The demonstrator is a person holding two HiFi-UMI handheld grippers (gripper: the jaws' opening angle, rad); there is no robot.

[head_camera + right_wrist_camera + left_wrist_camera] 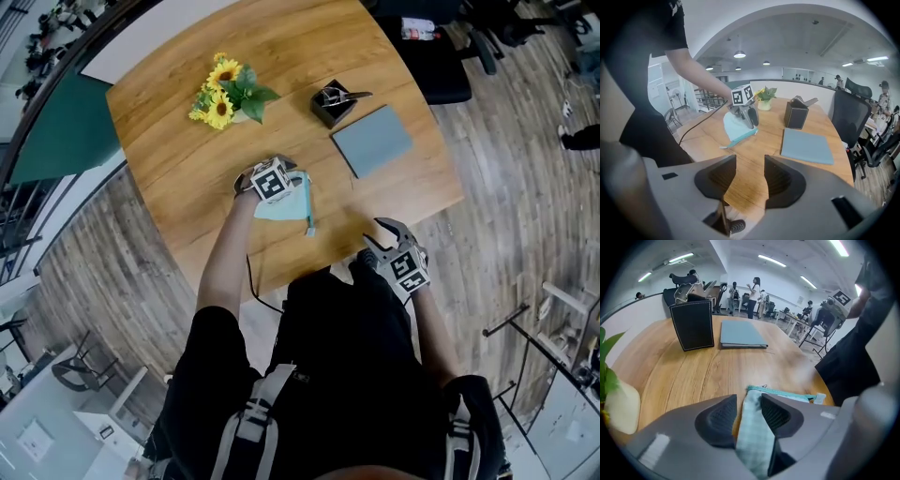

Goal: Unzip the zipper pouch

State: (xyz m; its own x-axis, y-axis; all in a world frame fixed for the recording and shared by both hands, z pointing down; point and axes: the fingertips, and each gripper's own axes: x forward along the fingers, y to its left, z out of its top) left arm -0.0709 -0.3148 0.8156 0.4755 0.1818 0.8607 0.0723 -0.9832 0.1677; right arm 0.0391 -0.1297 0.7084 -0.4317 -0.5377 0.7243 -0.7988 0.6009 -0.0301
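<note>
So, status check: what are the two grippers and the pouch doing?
Left gripper jaws open, pouch between them. Right gripper open, empty, over the table edge. Nothing blocking the pouch.

**A:** Clothing?

**B:** Black short-sleeved top (347, 347), with the sleeve (675, 28) cut off above the elbow. Pale grey harness straps (251, 417) over both shoulders, left and right.

**A:** And the tools?

**B:** Matte grey plastic on both. Left gripper (747, 416): two rounded jaws, dark pads (777, 414) with a fine ribbed grid. Right gripper (750, 176): same build, black stepped pads (780, 176), small dark rectangular slots in the housing.

**A:** Any markings?

**B:** Black square markers on a white cube (271, 180) atop the left one, and a matching cube (409, 269) on the right. Thin black cable (249, 277) along the left side, looping near the body.
</note>
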